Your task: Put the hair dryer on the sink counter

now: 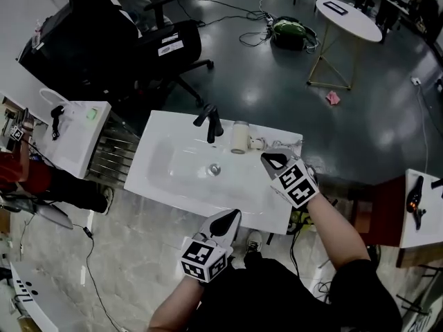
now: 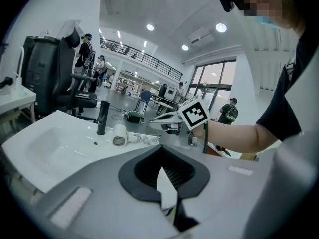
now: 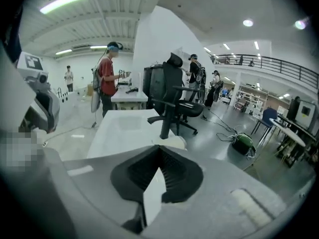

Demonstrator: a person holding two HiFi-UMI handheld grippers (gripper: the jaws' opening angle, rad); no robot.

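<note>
**A:** Layout?

**B:** The white sink surface [image 1: 156, 185] lies ahead of both tongs. Its basin [image 1: 183, 168] is straight past the left tongs [image 1: 232, 218], which hang just off the near edge. The right tongs [image 1: 266, 158] are over the surface's right end.

**A:** Tongs state?

**B:** Left tongs have jaws together with nothing between them. Right tongs are the same, closed and empty.

**A:** Hair dryer?

**B:** The hair dryer [image 1: 239, 137] lies on its side on the surface at the back rim. It's just beyond the right tongs' tip and clear of it, and across the basin from the left tongs.

**A:** Anything smaller?

**B:** A black faucet [image 1: 210, 123] stands just past the dryer, on the side away from the right tongs. The white cord [image 1: 257, 144] is bunched on the surface beside the right tongs' tip. The drain [image 1: 214, 169] sits roughly between the two tongs.
</note>
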